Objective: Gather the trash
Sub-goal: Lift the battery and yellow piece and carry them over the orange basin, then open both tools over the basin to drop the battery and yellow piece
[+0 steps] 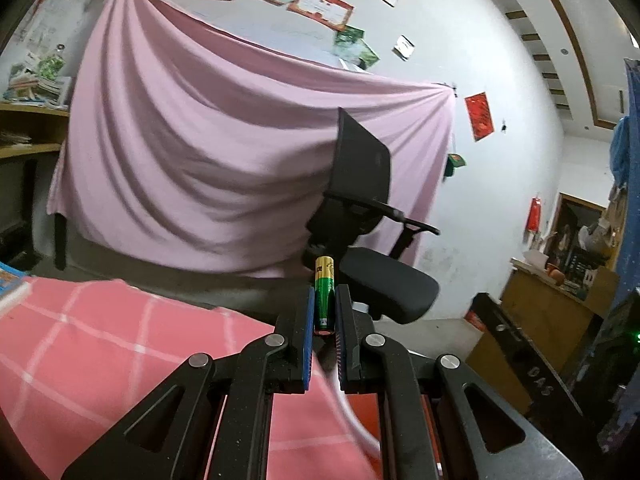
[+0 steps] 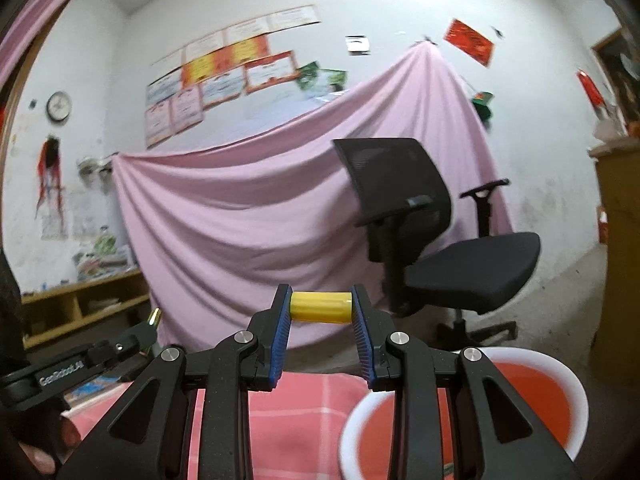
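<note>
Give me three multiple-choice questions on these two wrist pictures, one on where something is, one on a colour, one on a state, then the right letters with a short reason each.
1. Where is the white-rimmed red bin in the right wrist view?
A. below and right of the right gripper
B. on the chair seat
C. hung on the wall

2. What colour is the battery held by the left gripper?
A. all blue
B. green and gold
C. white

3. How does the right gripper hold the yellow cylinder?
A. it lies loose on the cloth
B. end to end between the pads
C. it dangles from one finger

Answers: 1 A, the bin sits at the lower right. 2 B, its green body has a gold top. 3 B, each pad presses one end.
</note>
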The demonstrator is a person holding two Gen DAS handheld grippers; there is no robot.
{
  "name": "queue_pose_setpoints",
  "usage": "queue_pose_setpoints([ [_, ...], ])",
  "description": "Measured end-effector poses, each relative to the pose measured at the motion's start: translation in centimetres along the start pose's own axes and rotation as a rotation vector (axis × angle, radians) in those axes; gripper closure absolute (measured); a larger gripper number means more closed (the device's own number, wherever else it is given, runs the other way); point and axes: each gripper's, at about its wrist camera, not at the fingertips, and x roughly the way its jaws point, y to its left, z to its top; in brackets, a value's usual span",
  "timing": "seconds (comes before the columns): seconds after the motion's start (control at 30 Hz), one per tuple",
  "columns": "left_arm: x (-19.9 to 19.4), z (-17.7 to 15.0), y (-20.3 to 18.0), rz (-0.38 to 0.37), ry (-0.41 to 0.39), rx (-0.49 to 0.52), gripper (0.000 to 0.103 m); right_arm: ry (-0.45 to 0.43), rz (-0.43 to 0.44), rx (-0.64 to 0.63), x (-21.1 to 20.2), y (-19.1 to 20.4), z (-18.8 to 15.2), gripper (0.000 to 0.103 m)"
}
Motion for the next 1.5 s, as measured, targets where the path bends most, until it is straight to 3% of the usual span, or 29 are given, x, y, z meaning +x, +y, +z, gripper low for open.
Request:
queue_pose_setpoints([
  [0.27, 2.4, -1.8, -4.5, -0.081, 0.099, 0.034, 0.096, 0.086, -0.102, 0.044, -0.2, -3.7, -0.1, 0.076],
  [0.5, 5.1, -3.3, -7.0, -0.146, 0.221, -0.019, 0.096, 0.158, -0.148, 0.067, -0.8, -6.1, -0.9, 0.075],
  [0.9, 7.2, -5.5, -8.6, -0.117, 0.37, 0.007, 0.095, 0.313, -0.204, 0.13, 0.2, -9.8, -2.6, 0.075],
  [1.03, 7.4, -6.0, -8.7, -0.092, 0.405, 0.02, 0.094, 0.337, -0.215, 0.15, 0.2, -10.0, -3.0, 0.066],
  [1.5, 7.2, -6.3, -8.0, -0.066, 0.403, -0.014, 0.089, 0.351, -0.214, 0.15, 0.3, -10.0, -3.4, 0.063],
])
